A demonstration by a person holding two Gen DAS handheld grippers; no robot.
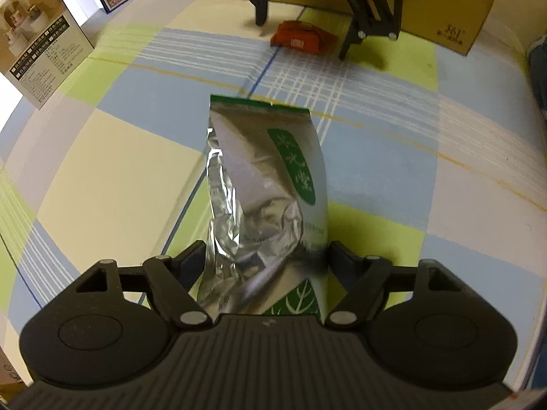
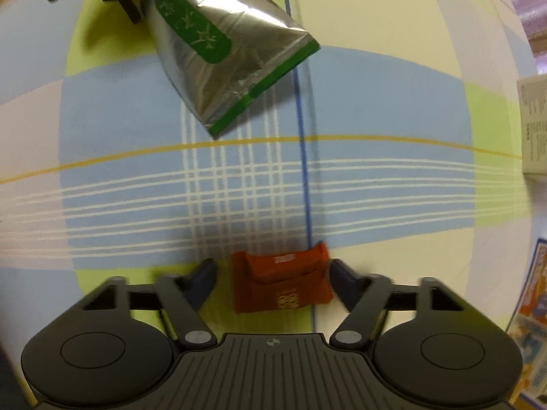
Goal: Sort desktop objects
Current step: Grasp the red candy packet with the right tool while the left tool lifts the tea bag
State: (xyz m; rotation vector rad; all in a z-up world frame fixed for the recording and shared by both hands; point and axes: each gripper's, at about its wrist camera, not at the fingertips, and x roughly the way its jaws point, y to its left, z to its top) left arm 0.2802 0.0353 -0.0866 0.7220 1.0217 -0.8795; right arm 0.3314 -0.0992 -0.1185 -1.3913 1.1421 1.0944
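red pouch (image 2: 282, 282) sits between right gripper (image 2: 271, 278) fingers.

Plaid cloth (image 2: 376, 102) — red pouch (image 2: 282, 282), cardboard box (image 1: 444, 10) resting on it.

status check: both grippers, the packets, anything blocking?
Left gripper shut on silver-green foil pouch, lifted off cloth. Right gripper straddling red packet, left pad not touching. Nothing in the way.

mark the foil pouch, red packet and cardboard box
foil pouch (image 1: 259, 184), left wrist view, crinkled silver front.
red packet (image 2: 282, 282), right wrist view, middle of its face.
cardboard box (image 1: 441, 3), left wrist view, plain brown side.
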